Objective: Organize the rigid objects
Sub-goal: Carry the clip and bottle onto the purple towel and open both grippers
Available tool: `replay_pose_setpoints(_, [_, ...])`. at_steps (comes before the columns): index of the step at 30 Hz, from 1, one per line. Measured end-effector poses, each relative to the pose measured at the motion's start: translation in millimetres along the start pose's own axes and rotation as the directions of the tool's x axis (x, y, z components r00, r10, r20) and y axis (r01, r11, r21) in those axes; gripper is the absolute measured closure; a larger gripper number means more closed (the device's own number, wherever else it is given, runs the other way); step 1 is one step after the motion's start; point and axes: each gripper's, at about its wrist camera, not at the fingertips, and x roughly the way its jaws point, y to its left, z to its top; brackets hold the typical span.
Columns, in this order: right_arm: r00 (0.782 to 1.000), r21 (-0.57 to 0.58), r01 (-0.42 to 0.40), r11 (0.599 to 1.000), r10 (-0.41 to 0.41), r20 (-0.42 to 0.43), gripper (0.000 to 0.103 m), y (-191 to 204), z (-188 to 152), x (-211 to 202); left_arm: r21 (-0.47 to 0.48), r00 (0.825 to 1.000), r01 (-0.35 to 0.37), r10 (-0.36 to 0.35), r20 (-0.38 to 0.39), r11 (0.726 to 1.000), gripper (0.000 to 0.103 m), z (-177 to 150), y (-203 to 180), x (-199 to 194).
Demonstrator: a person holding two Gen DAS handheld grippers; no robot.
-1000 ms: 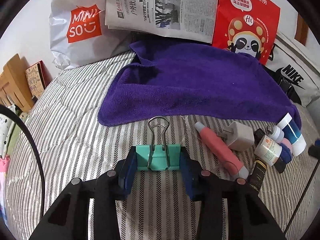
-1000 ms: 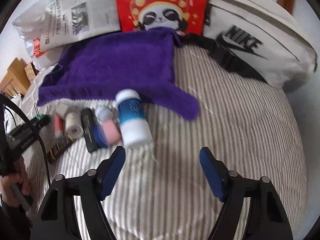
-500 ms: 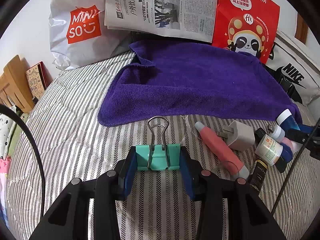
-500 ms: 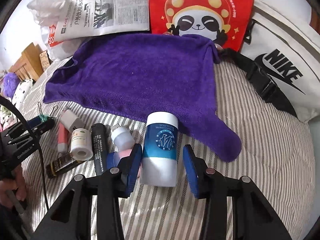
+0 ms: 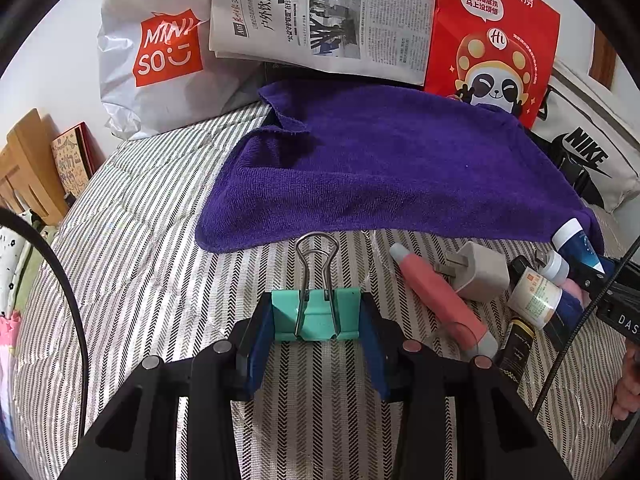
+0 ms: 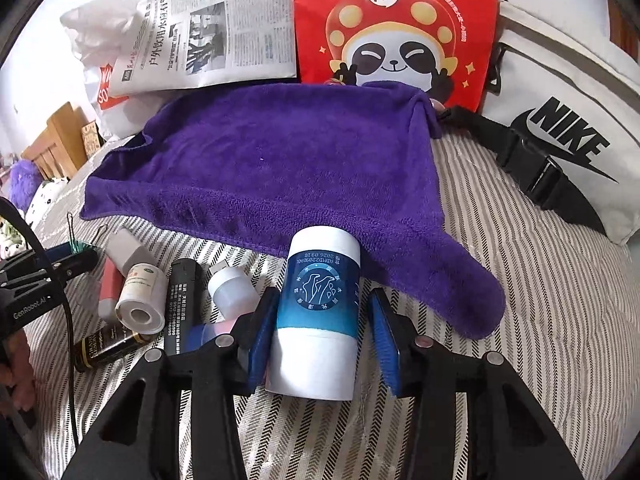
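My left gripper (image 5: pixel 316 316) is shut on a teal binder clip (image 5: pixel 316 314), wire handles pointing forward, just above the striped bedspread (image 5: pixel 140 260). My right gripper (image 6: pixel 322 328) is closed around a blue and white bottle (image 6: pixel 320 312) lying among a cluster of small items; the left pad touches it, the right pad (image 6: pixel 382 332) stands a hair off. The cluster holds a pink tube (image 5: pixel 438 296), a white charger plug (image 5: pixel 480 270), a small white jar (image 6: pixel 142 298), a black stick (image 6: pixel 180 304) and a dark vial (image 6: pixel 106 346). A purple towel (image 5: pixel 392 164) lies beyond.
Against the back stand a Miniso bag (image 5: pixel 160 60), a newspaper (image 5: pixel 328 16), a red panda bag (image 5: pixel 496 40) and a white Nike bag (image 6: pixel 560 120) with a black strap. A wooden frame (image 5: pixel 28 164) stands at left.
My right gripper swung left onto the item cluster and closed its fingers around the blue and white bottle. My left gripper has stayed still, holding the binder clip.
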Motion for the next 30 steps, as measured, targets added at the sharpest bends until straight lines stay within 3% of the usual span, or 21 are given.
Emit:
replay_pose_setpoints(10, [1.000,-0.016,0.012,1.000,-0.012,-0.019,0.066,1.3,-3.2,-10.7,0.010,1.000,0.005,-0.005,-0.004,1.000,0.064,1.1,0.0,-0.7])
replay_pose_setpoints(17, [0.999,-0.046,-0.003,0.999,0.004,0.038,0.066,2.2,-1.7,-51.2,-0.003,1.000,0.015,-0.015,0.000,1.000,0.064,3.8,4.8,-21.7])
replay_pose_setpoints(20, [0.997,-0.039,-0.032,0.999,0.035,0.064,0.066,-1.2,8.1,-65.8,-0.002,1.000,0.013,-0.013,0.025,1.000,0.064,12.6,7.7,-33.8])
replay_pose_setpoints(30, [0.990,-0.048,-0.003,0.999,0.010,0.139,0.066,-15.3,55.9,-79.1,-0.017,0.993,0.046,-0.044,0.110,0.999,0.064,58.6,20.1,-56.2])
